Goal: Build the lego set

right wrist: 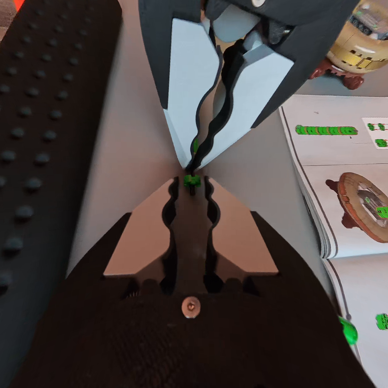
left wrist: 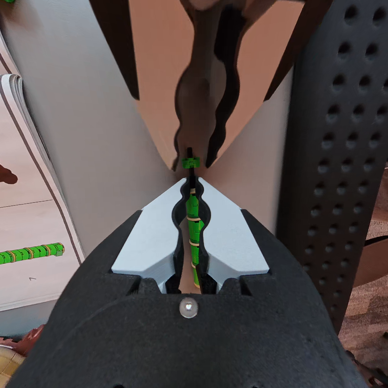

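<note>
My left gripper [left wrist: 191, 180] is clamped on the green-and-tan lego rod [left wrist: 194, 226], its black axle pointing forward with a small green piece [left wrist: 190, 162] on it, which sits between my right gripper [right wrist: 191, 179]'s slightly parted tips, apparently untouched, above the grey table [left wrist: 84, 126]

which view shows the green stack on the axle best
The left wrist view. The green stack runs lengthwise between the left gripper fingers, its tan rings visible. In the right wrist view that gripper hides nearly all of it; only a green sliver shows, plus the loose green piece on the axle tip.
</note>
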